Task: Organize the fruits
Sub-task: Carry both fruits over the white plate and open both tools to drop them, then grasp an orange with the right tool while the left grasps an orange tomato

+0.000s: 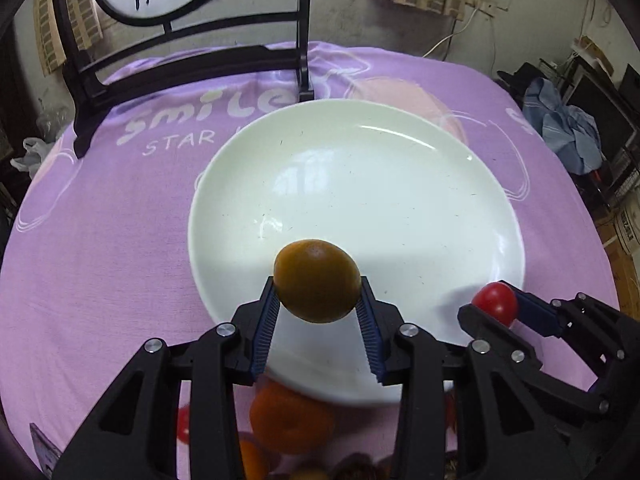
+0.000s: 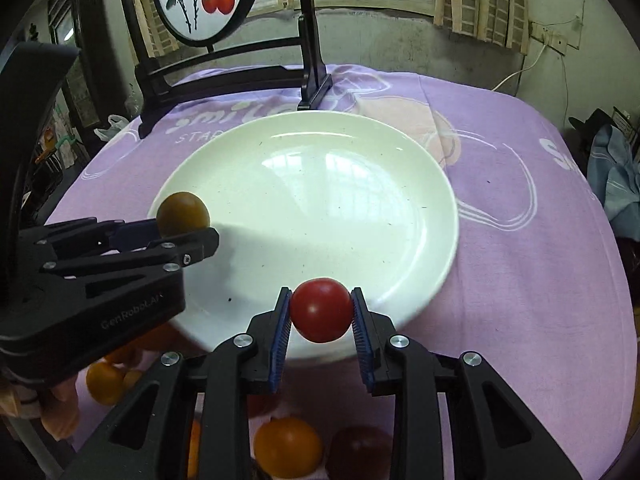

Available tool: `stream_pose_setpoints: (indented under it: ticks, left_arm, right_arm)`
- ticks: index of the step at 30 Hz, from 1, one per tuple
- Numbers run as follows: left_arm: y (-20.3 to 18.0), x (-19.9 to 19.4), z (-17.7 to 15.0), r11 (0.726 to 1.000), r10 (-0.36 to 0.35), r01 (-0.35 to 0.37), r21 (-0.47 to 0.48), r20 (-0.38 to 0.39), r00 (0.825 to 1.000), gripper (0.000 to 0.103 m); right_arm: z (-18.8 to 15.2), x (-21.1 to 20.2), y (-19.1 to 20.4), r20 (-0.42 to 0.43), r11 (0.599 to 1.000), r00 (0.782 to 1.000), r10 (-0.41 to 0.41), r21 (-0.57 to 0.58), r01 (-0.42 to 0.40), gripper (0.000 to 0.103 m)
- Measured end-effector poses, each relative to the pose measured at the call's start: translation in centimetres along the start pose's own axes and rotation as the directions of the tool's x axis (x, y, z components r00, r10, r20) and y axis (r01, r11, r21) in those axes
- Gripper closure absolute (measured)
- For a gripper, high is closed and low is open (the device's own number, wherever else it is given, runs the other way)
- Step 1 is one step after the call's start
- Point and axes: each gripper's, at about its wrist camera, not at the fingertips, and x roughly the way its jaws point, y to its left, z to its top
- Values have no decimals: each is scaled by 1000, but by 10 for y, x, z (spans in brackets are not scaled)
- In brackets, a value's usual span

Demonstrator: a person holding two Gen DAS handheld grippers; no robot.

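Over the plate's (image 1: 460, 184) near rim: left gripper (image 1: 318, 300) clamped on a brown-orange fruit (image 1: 316, 280), right gripper (image 2: 321, 312) clamped on a tomato (image 2: 321, 309), both held up, probably for dropping in. More fruit (image 2: 288, 446) waiting on the bench (image 2: 520, 280), blurry though.

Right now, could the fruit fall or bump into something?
Maybe. The orange fruit and red tomato are round and pinched only at their sides, so either could slip and roll off the shallow white plate. The left gripper and right gripper hang close together, so they might collide.
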Motion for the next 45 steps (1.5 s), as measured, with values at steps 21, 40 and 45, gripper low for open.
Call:
stream_pose_setpoints:
  ticks: [21,40,45]
  left_arm:
    - [20,-124,-118,999,-2,9,-34,210,978,10]
    - [48,-97,-187,999,50,-48,-15,154,987,10]
    - [50,-99,-186,998,64,-62,-17,160,985,9]
  right_arm:
    - [-103,-108,-10,91,997,993,74,-3,-74,30]
    - [-142,-72,76,-80,994,995,55,-90,-62,30]
    - [-132,-60,84,-81,997,996,39,-67,-45,48]
